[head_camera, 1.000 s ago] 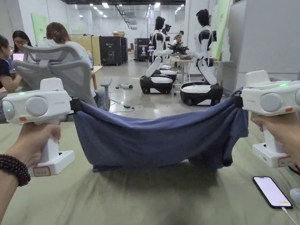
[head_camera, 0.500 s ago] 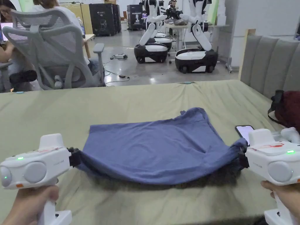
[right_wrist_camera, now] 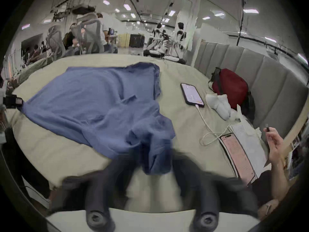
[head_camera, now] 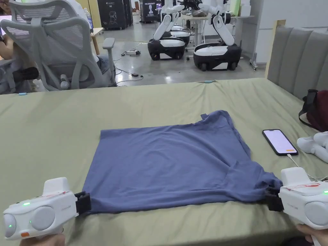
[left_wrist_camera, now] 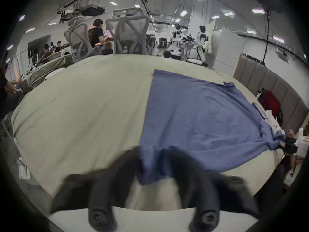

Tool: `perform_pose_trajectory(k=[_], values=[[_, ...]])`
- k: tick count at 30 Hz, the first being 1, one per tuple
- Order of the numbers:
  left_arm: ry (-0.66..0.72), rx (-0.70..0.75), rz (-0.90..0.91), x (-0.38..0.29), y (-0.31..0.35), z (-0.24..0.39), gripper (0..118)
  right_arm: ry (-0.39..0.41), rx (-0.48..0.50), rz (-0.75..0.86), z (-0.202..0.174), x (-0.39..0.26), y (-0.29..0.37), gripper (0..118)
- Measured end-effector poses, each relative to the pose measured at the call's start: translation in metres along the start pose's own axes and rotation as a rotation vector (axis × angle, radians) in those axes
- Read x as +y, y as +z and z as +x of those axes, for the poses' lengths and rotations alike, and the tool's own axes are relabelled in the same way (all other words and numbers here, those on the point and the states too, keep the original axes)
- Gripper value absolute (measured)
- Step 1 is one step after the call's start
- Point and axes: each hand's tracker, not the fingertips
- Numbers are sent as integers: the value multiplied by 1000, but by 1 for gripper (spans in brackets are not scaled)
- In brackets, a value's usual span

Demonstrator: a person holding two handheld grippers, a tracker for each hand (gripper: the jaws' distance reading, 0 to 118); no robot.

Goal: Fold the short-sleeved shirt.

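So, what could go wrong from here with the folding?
The blue cotton shirt lies bunched near the right gripper, so a fold may trap creases. The black phone and its white cable lie close beside it and could be snagged. The left gripper grips only a corner, which may slip.

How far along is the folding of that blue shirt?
Barely started. Done: the blue shirt lies spread nearly flat on the green bed cover, clear of the phone. In hand: the left gripper and right gripper each pinch a near corner of it. Left: no fold shows yet, and the cloth by the right gripper is bunched, so every fold remains.
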Motion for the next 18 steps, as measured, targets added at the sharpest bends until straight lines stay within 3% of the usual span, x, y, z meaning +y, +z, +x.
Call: perform_pose_trajectory(k=[1,2,3,5,6,7,8,9,10,11,18], values=[[1,-14,8,4,2,-1,103,-16,11,17,0,1,3,114],[5,-11,20,7,5,0,118,-28,18,35,-2,1,8,118],[10,-32,89,10,14,2,108,-29,20,88,-3,4,16,110],[0,-13,95,16,23,10,109,-39,19,71,-4,10,19,109],[0,-3,87,22,23,12,106,-37,16,79,-9,13,21,102],[2,2,86,25,24,13,95,-31,13,99,-10,14,23,90],[3,4,93,25,25,12,75,-23,6,117,-12,15,25,73],[4,1,103,26,27,12,32,-26,-2,127,-13,16,26,36],[2,5,108,27,28,14,4,-27,-5,128,-18,18,27,12],[-5,17,111,28,28,16,0,-31,-6,132,-18,18,27,0],[-33,16,86,15,27,18,0,-12,-37,110,-27,20,23,0]])
